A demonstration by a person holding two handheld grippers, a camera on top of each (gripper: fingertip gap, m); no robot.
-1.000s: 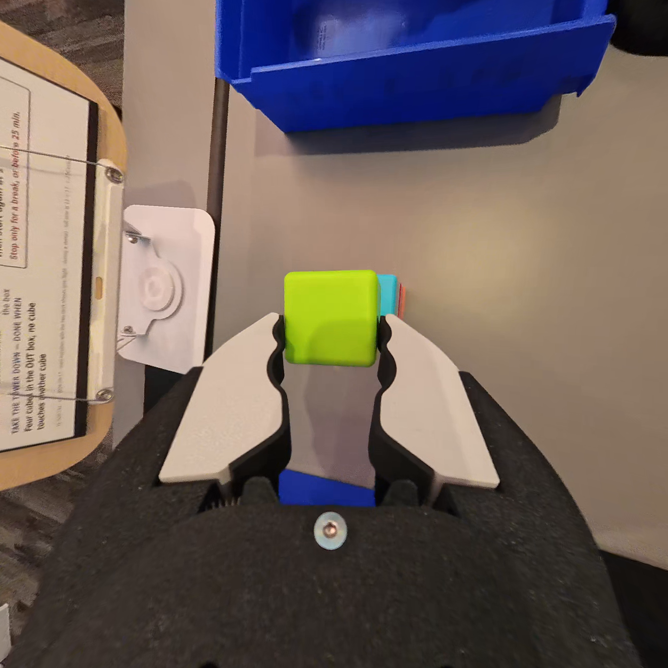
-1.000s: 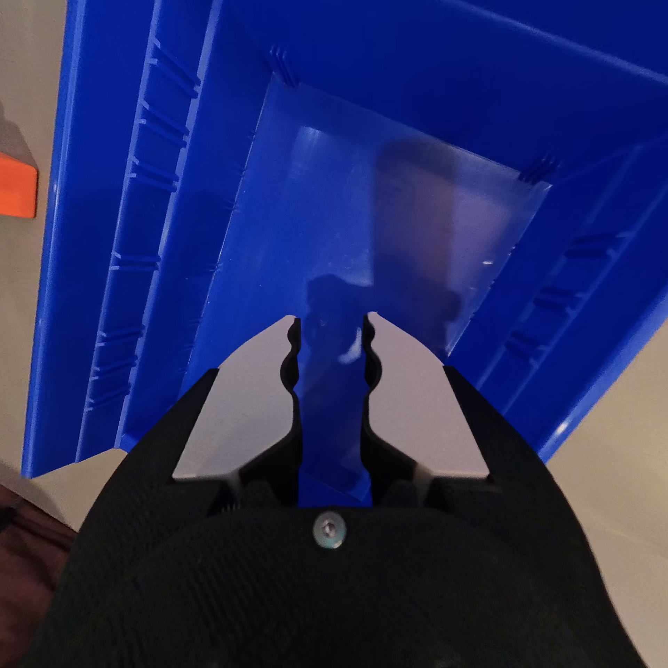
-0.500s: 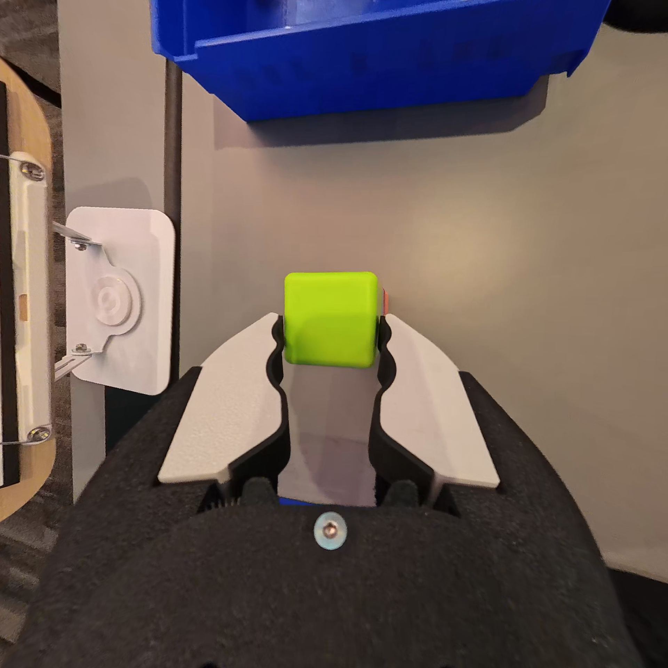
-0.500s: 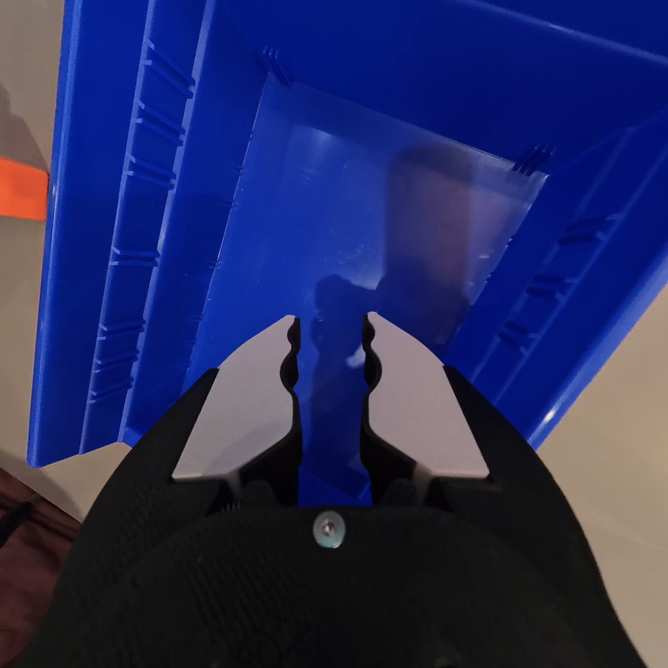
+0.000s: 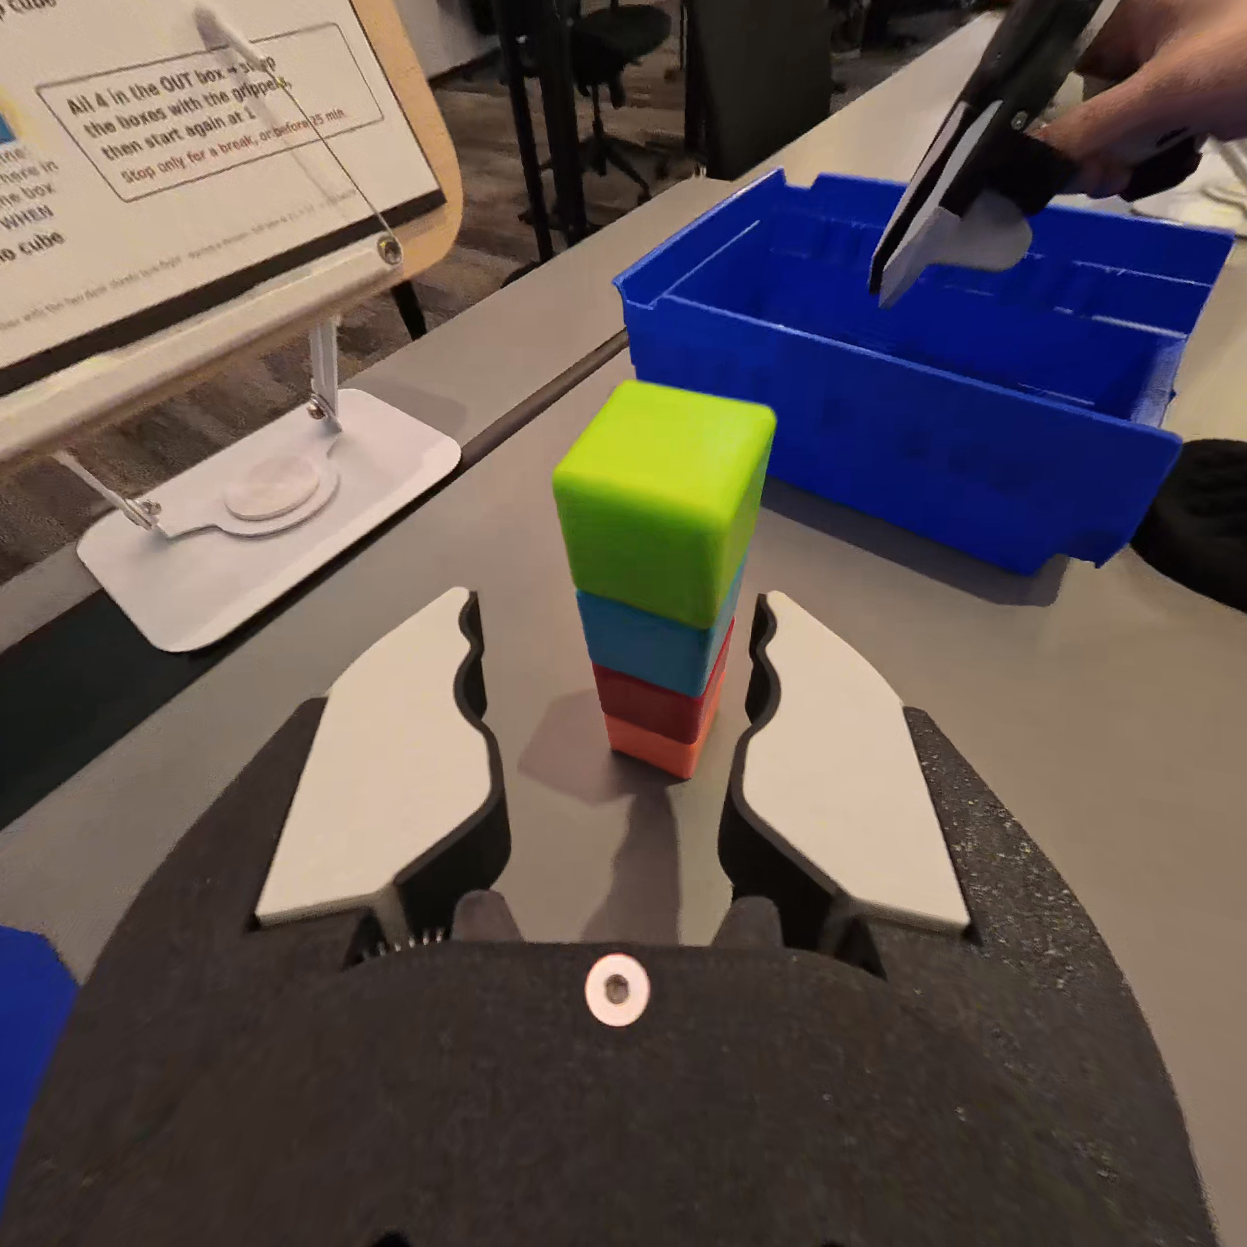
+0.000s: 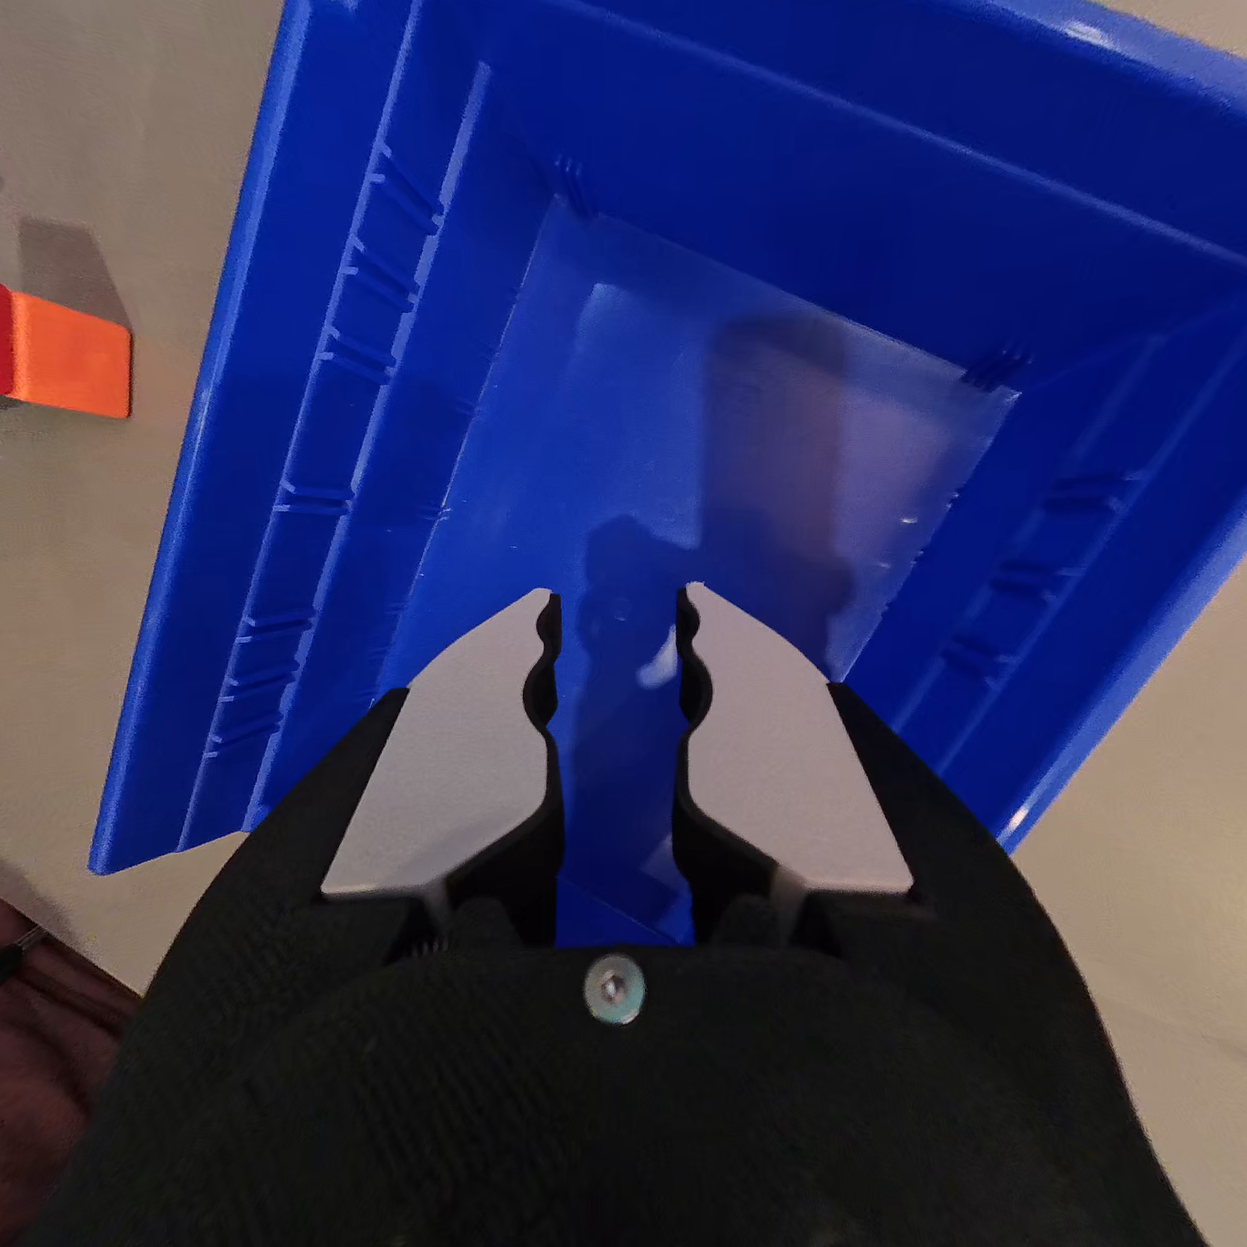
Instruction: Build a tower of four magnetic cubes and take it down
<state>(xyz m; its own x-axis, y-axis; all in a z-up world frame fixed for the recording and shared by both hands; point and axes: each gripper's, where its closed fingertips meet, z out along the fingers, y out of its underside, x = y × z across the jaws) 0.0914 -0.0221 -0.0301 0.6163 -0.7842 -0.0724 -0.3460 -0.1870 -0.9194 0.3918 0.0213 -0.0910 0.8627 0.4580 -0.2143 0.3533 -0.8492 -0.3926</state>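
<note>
Four-cube tower is standing upright on grey tabletop (image 5: 1012, 708): lime-green plastic cube (image 5: 658, 503) on top, w/ blue cube (image 5: 651, 648), dark-red cube (image 5: 651, 708), orange cube (image 5: 658, 752) below. Left gripper (image 5: 615, 624) is sitting w/ fingers spread, gripping nothing, tower between tips, not touching. Right gripper (image 6: 617, 597) is hovering part-open over blue plastic bin (image 6: 303, 472), gripping nothing.

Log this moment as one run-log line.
tower: green cube on blue, red, orange, standing | left gripper: open, clear of tower | right gripper: open, empty, over blue bin
</note>
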